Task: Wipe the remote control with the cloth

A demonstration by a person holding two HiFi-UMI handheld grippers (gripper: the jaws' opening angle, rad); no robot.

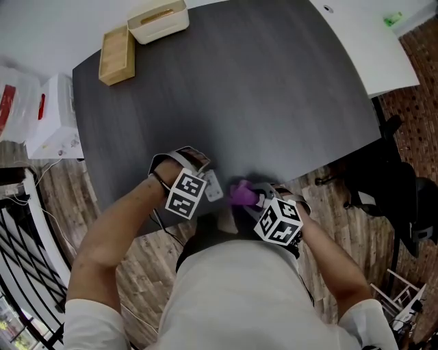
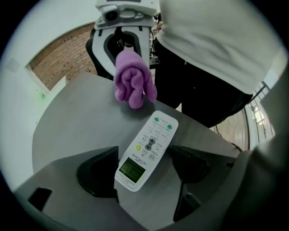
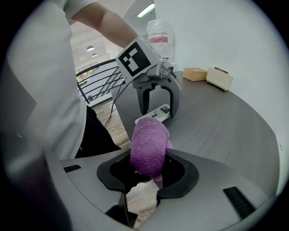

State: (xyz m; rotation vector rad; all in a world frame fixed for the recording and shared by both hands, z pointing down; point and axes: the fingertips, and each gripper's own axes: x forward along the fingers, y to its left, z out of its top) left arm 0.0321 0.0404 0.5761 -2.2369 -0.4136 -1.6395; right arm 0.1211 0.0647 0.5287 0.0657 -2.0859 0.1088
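A white remote control (image 2: 146, 151) lies face up on the dark grey table (image 1: 260, 102), close to its near edge, with its green screen towards me. My left gripper (image 2: 144, 164) points down over it and stands open, one jaw on each side of the remote and clear of it. From the right gripper view, the left gripper (image 3: 160, 108) straddles the remote (image 3: 156, 113). My right gripper (image 3: 149, 169) is shut on a bunched purple cloth (image 3: 149, 146). The cloth (image 2: 132, 83) hangs just beyond the remote's far end, near the table edge.
A wooden block (image 1: 117, 55) and a cream box (image 1: 159, 19) sit at the table's far left corner. A white box (image 1: 55, 119) stands off the table's left side, a black chair (image 1: 390, 191) off its right. My body is against the near edge.
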